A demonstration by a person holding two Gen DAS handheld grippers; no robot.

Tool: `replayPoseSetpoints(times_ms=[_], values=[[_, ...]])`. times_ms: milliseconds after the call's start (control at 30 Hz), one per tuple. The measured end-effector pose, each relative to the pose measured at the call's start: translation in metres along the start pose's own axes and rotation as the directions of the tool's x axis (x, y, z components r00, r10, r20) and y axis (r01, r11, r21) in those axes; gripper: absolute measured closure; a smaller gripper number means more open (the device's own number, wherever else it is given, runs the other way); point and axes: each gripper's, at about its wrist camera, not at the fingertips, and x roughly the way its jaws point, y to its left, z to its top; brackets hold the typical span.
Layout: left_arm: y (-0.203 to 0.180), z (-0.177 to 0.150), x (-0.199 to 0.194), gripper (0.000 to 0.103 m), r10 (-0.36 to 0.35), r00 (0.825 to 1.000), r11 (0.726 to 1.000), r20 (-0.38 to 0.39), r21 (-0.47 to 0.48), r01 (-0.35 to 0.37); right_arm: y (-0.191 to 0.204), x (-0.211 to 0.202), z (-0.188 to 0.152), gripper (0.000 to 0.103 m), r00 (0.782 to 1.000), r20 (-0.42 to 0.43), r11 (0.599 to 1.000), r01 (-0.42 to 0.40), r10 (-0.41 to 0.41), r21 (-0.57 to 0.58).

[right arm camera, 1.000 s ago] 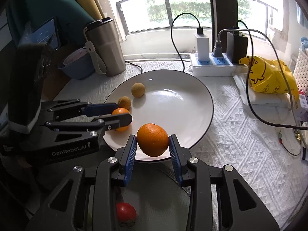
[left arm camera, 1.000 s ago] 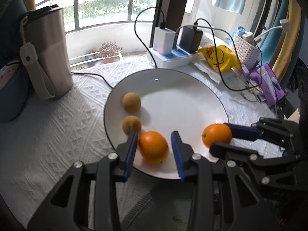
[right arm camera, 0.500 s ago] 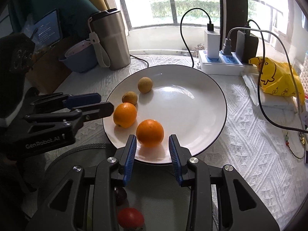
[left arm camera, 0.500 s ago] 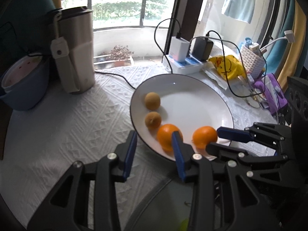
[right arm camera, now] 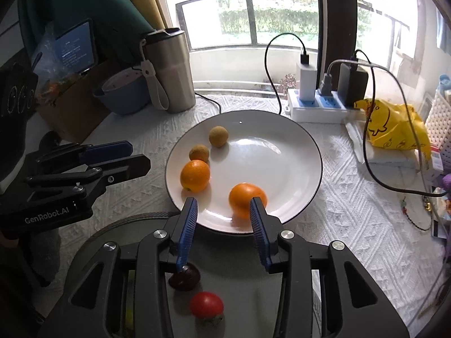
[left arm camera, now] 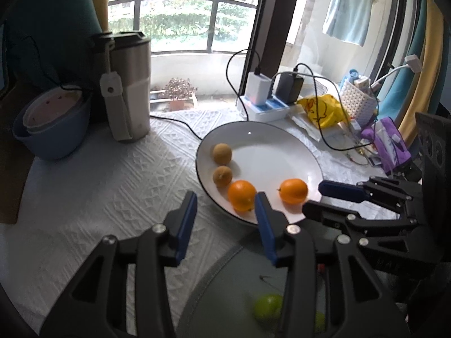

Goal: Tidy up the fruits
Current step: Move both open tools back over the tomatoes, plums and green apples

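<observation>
Right wrist view: the right tool [right arm camera: 222, 211] hangs over the near rim of the white plate [right arm camera: 296, 143], and its jaws have just been opening, standing apart with nothing between them, one orange [right arm camera: 245, 198] lying free on the plate just beyond the right-hand finger. The left tool [left arm camera: 224, 211] has likewise just been widening its jaws, empty now, off the plate's near-left rim, with the second orange [left arm camera: 241, 195] resting inside that rim. Both oranges look delivered, so the step in hand seems to be letting go and clearing out; done well, each tool should lift straight away without nudging a round fruit into a roll. The plate also carries two small brown fruits [right arm camera: 218, 136] along its left side, near the second orange. Close under the tools sits a grey dish [right arm camera: 253, 290], holding a red fruit [right arm camera: 206, 304] and a dark one [right arm camera: 184, 277]; the left wrist view shows a green fruit [left arm camera: 267, 307] there too.
</observation>
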Motion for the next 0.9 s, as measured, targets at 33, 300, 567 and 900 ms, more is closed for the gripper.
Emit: replayPoseSetpoints(times_ms=[33, 300, 567, 900], values=[[-0.001, -0.001, -0.005, 0.059, -0.002, 1.0, 1.0, 0.006, 0.001, 0.002, 0.002, -0.004, -0.001, 0.062, 1.0, 0.005, 1.0, 0.001, -0.001, -0.002], [-0.011, -0.009, -0.03, 0.058, -0.007, 0.999, 1.0, 0.036, 0.011, 0.006, 0.014, -0.029, -0.004, 0.062, 0.999, 0.038, 1.0, 0.011, -0.01, -0.013], [-0.024, -0.018, -0.056, 0.046, 0.015, 0.997, 0.999, 0.075, 0.037, -0.018, 0.022, -0.058, -0.009, 0.062, 0.997, 0.076, 0.999, 0.027, -0.025, -0.019], [-0.04, -0.03, -0.086, 0.032, 0.003, 0.994, 0.998, 0.108, 0.057, -0.009, 0.029, -0.093, -0.02, 0.062, 0.992, 0.119, 0.999, 0.049, -0.046, -0.021]])
